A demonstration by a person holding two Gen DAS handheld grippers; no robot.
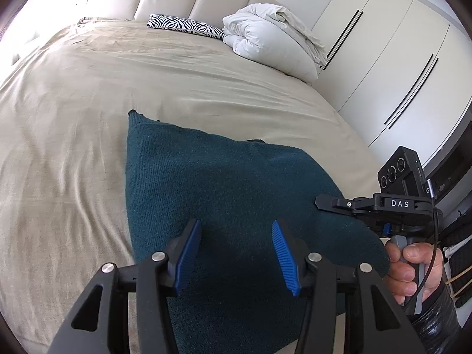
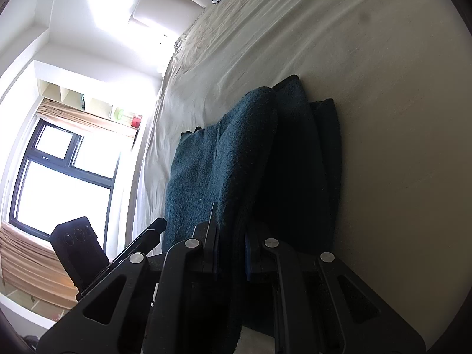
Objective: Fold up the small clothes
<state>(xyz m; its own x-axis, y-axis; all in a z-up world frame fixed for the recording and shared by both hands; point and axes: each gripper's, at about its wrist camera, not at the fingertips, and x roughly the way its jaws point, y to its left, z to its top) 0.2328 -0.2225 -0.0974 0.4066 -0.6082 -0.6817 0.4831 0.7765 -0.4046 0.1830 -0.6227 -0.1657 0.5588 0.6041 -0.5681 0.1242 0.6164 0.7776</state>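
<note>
The teal knit garment (image 1: pixel 224 194) lies on the bed (image 1: pixel 88 118), partly doubled over, so a fold looks underway. The right tool (image 2: pixel 231 233) is clenched on the garment's edge, with cloth rising from between its blades toward twelve o'clock. The left tool (image 1: pixel 236 244) hovers released over the fabric, gripping nothing. Next, the held edge probably needs carrying across and laying flat. No containers are visible.
</note>
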